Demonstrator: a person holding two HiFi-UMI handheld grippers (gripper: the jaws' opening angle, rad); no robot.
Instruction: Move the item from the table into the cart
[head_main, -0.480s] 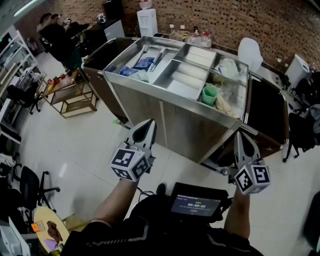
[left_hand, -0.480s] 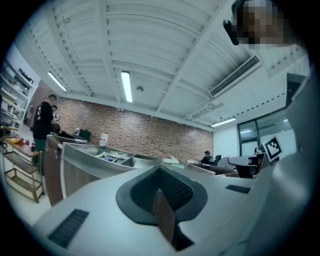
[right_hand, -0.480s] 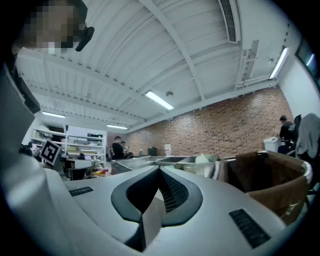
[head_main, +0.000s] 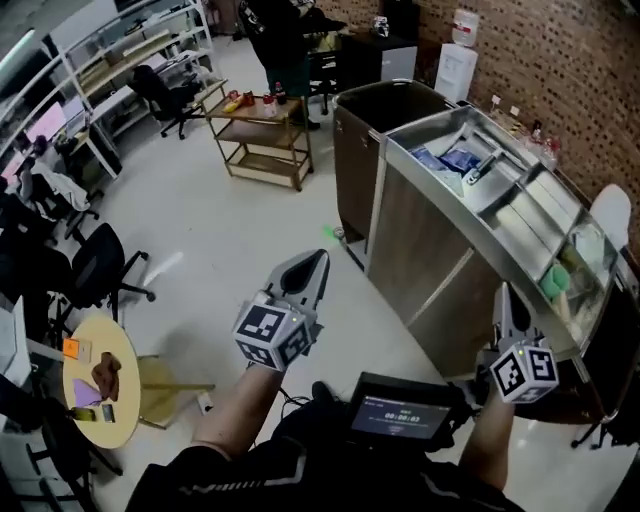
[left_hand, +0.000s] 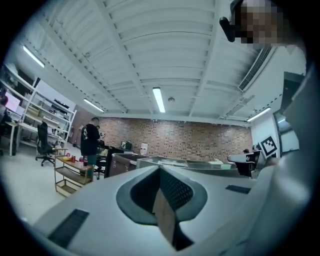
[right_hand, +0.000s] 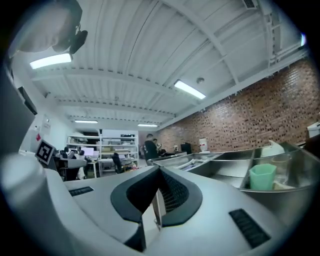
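White tiled floor fills most of the head view, with a brick wall behind a steel cart (head_main: 420, 250) on the right and a small round yellow table (head_main: 105, 335) low on the left. The left gripper (head_main: 316, 260) and the right gripper (head_main: 503, 293) both point level. Each gripper view shows the jaws pressed together with nothing between them, so nothing is being carried. What has to be moved is most likely on the yellow table, where a brown lump (head_main: 107, 375) lies near the middle, an orange piece (head_main: 72, 348) at the left edge and a purple piece (head_main: 85, 412) towards the near edge. I cannot tell which of them is meant, so picking the wrong one is the first risk. The table is well apart from both grippers and off to the left, while the right gripper hangs just beside the cart's front wall, so a quick swing could knock that wall. Reaching the table with the jaws closed would probably shove a small piece over the edge instead of gripping it. Office chairs (head_main: 95, 270) stand near the table and could catch an elbow. Blue packets (head_main: 450, 158) lie at the cart's far end and a green cup (head_main: 557, 280) at the near end, so a careless drop could tip the cup.
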